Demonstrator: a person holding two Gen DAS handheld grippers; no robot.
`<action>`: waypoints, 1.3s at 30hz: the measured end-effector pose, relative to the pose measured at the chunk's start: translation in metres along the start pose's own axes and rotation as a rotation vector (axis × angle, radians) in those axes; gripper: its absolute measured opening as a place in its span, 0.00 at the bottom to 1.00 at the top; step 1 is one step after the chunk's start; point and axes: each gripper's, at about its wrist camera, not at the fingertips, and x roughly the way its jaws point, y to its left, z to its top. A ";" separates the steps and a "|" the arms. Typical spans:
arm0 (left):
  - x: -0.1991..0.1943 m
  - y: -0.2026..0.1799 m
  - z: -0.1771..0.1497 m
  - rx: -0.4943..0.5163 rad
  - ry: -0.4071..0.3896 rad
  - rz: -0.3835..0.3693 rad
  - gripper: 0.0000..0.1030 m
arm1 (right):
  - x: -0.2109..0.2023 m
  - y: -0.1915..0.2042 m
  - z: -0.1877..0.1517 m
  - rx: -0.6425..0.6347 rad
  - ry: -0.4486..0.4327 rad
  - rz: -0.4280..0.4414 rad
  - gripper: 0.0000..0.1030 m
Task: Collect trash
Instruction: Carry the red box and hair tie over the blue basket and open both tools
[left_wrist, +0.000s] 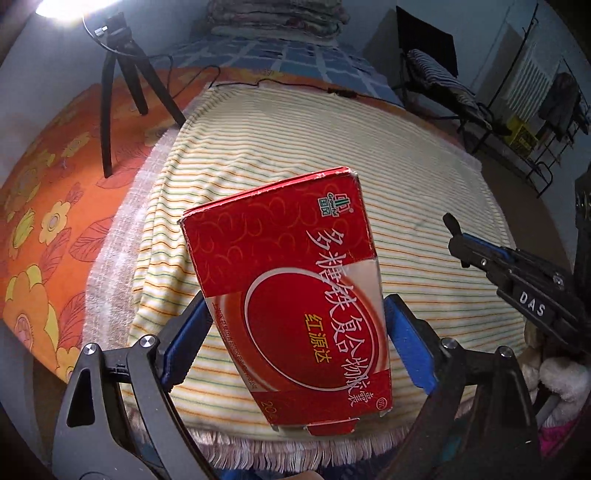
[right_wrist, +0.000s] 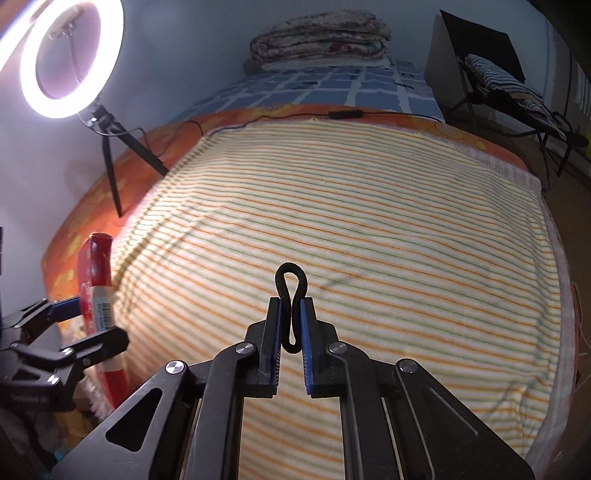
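Observation:
A red cardboard medicine box (left_wrist: 295, 295) with white and yellow print is held above the striped blanket (left_wrist: 406, 166). My left gripper (left_wrist: 295, 306) is shut on its two long sides. In the right wrist view the same box (right_wrist: 98, 266) shows edge-on at the far left, in the left gripper (right_wrist: 74, 317). My right gripper (right_wrist: 291, 306) is shut on a thin black elastic loop (right_wrist: 290, 277), whose end sticks out past the blue pads above the blanket (right_wrist: 369, 221). In the left wrist view the right gripper (left_wrist: 458, 236) reaches in from the right, the loop's end (left_wrist: 450, 221) at its tip.
A ring light (right_wrist: 70, 55) on a black tripod (left_wrist: 122, 96) stands at the bed's far left on an orange floral sheet (left_wrist: 44, 206). Its cable (right_wrist: 343, 114) runs along the blanket's far edge. A folded quilt (right_wrist: 321, 37) lies beyond. A chair with striped cloth (right_wrist: 495, 74) stands at right.

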 end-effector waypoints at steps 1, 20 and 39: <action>-0.004 0.000 -0.001 0.004 -0.006 -0.001 0.90 | -0.004 0.002 -0.002 -0.002 -0.006 0.009 0.08; -0.076 -0.011 -0.032 0.088 -0.124 -0.009 0.89 | -0.066 0.037 -0.036 -0.078 -0.081 0.042 0.08; -0.114 -0.011 -0.107 0.110 -0.126 -0.033 0.89 | -0.114 0.068 -0.087 -0.095 -0.086 0.094 0.08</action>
